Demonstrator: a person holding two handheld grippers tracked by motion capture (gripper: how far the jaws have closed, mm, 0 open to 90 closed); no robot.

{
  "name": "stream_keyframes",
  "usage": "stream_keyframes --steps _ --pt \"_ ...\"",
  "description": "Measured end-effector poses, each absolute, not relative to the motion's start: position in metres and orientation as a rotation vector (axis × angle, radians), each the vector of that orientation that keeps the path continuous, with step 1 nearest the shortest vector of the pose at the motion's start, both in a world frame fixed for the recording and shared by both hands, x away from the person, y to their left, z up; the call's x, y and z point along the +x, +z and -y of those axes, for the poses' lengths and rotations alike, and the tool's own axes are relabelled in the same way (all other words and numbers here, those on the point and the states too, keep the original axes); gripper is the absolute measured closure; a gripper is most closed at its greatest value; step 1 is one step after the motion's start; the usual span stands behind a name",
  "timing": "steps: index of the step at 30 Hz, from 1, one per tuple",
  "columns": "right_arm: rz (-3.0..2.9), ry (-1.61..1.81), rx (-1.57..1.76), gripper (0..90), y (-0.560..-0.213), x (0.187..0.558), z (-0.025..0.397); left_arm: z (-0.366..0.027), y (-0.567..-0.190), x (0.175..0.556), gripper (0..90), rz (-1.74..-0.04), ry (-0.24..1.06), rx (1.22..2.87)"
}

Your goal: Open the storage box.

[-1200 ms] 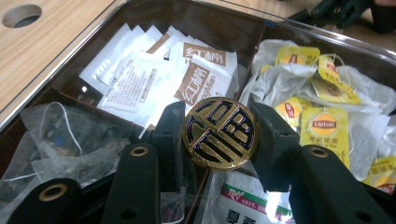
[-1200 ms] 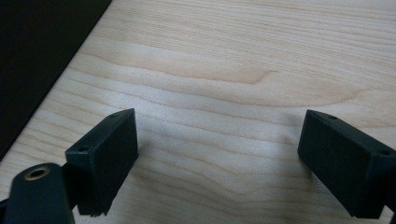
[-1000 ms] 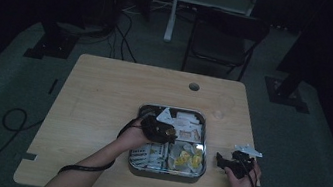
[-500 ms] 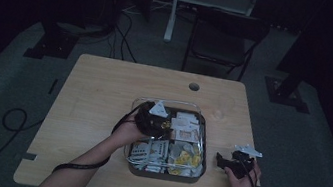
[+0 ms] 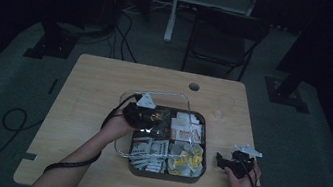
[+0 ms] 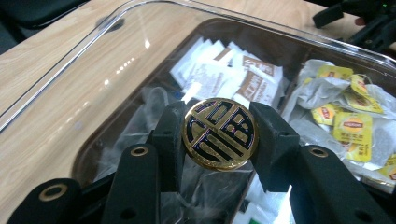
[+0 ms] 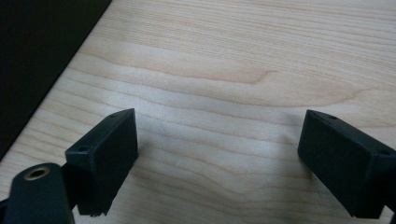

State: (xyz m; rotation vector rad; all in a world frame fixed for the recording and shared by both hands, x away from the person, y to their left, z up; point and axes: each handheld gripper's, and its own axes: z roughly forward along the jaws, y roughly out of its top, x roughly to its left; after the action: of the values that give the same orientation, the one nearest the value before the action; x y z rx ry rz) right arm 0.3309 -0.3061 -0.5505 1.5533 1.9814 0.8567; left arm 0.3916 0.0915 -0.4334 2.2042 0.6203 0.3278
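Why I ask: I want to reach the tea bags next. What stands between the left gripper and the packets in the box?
The clear lid. The left gripper is shut on the lid's round gold knob, and the lid lies across the box, over the tea bags and sugar packets.

1. The tray (image 5: 202, 144) sits on the table (image 5: 94, 87), toward its 5 o'clock part.
2. The clear lid (image 5: 164, 94) lies over the tray, shifted toward 10 o'clock.
3. The left gripper (image 5: 150, 117) is at the tray's 10 o'clock corner, clamped on the lid's knob (image 6: 219, 133).
4. The tea bags (image 5: 187, 156) lie in the tray's 5 o'clock compartment, the sachets (image 5: 184, 125) in its 1 o'clock one.
5. The right gripper (image 5: 224, 161) rests on the table at the tray's 3 o'clock.
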Motion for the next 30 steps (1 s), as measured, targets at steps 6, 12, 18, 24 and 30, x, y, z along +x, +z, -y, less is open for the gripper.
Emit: stream_keyframes --steps 6,12,18,24,30 --pt "-1.981 0.857 1.553 11.7 -0.550 0.331 0.306 -0.106 -0.432 0.394 59.6 -0.661 0.347 2.187" --pt "-1.981 0.857 1.553 11.7 -0.550 0.331 0.306 -0.121 -0.431 0.395 59.6 -0.696 0.360 2.174" --pt "-1.981 0.857 1.553 11.7 -0.550 0.331 0.306 -0.137 -0.430 0.395 59.6 -0.735 0.382 2.160" --pt "-1.982 0.856 1.554 11.7 -0.550 0.331 0.306 -0.154 -0.428 0.392 59.6 -0.777 0.425 2.140" --pt "-1.981 0.857 1.556 11.7 -0.550 0.331 0.306 -0.174 -0.427 0.393 59.6 -0.828 0.440 2.108"
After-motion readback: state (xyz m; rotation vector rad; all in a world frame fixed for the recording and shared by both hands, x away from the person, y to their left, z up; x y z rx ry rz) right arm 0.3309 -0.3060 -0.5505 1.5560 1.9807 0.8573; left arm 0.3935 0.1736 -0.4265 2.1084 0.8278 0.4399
